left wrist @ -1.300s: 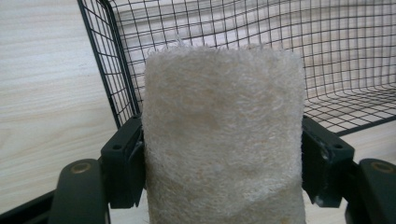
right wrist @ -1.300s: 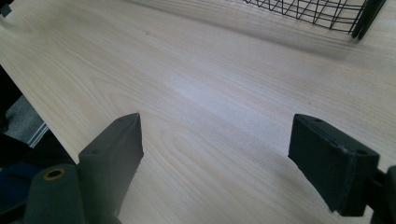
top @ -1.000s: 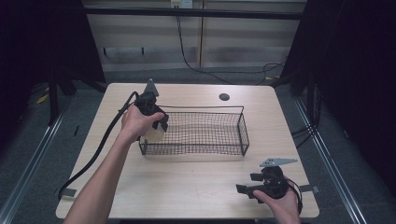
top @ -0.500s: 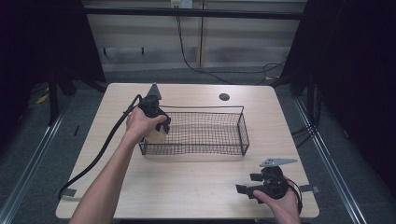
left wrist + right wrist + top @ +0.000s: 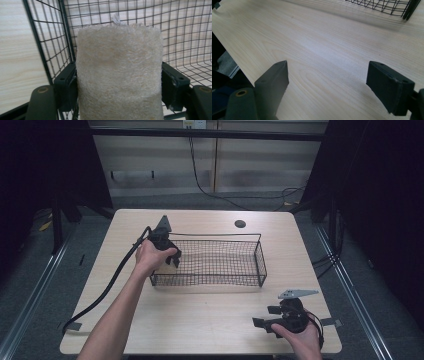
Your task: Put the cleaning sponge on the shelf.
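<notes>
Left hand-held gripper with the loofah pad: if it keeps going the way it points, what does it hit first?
Probably the wire basket itself. The left hand-held gripper holds the fibrous pad at the basket's left end, and mesh lies right behind it. Whether floor or wall mesh comes first is unclear; depth is hard to judge.

The left gripper (image 5: 169, 256) has come down since a second ago, from above the left end of the basket (image 5: 260, 251) to lower inside that end, and the left hand (image 5: 150, 257) and forearm have sunk with it. The sponge (image 5: 118, 72) between its jaws (a pale, fibrous block) has gone down with it and now sits among the basket's wires at the corner.
</notes>
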A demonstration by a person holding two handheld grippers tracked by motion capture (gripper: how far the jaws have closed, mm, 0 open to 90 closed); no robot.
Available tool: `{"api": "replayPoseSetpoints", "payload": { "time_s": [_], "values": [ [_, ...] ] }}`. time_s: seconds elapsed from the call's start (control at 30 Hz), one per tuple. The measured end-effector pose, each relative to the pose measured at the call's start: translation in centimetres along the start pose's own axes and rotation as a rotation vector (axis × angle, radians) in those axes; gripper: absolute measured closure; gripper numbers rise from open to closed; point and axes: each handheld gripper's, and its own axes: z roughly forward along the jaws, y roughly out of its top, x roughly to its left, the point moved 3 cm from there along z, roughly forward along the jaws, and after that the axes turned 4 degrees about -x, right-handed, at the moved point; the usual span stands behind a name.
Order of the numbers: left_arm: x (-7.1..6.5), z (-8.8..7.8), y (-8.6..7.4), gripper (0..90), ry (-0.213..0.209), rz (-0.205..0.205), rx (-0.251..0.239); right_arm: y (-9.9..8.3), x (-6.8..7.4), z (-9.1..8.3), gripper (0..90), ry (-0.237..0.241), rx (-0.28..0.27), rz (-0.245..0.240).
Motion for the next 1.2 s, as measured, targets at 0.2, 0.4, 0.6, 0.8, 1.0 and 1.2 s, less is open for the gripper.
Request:
{"api": "replayPoseSetpoints", "payload": {
  "time_s": [0.2,0.4,0.6,0.8,1.0,1.2],
  "values": [
    [-0.1,0.3,0.1,28.2,0.001,0.002,0.000,0.0,0.0,0.0,17.6,0.000,0.001,-0.001],
    [-0.3,1.0,0.1,28.1,0.004,-0.004,0.009,0.0,0.0,0.0,17.5,0.003,0.003,0.003],
    [-0.3,1.3,0.0,28.1,0.009,0.024,0.031,0.0,0.0,0.0,17.4,0.005,0.002,0.001],
    [-0.4,1.6,-0.1,28.0,0.016,0.029,0.036,0.0,0.0,0.1,17.3,0.003,0.003,0.002],
    [-0.3,2.0,-0.2,27.9,0.011,0.029,0.053,0.0,0.0,0.0,17.2,0.004,0.003,0.002],
    [-0.4,2.2,-0.2,27.7,0.007,0.036,0.063,0.0,0.0,0.0,17.2,0.004,0.002,0.001]
  ]
}}
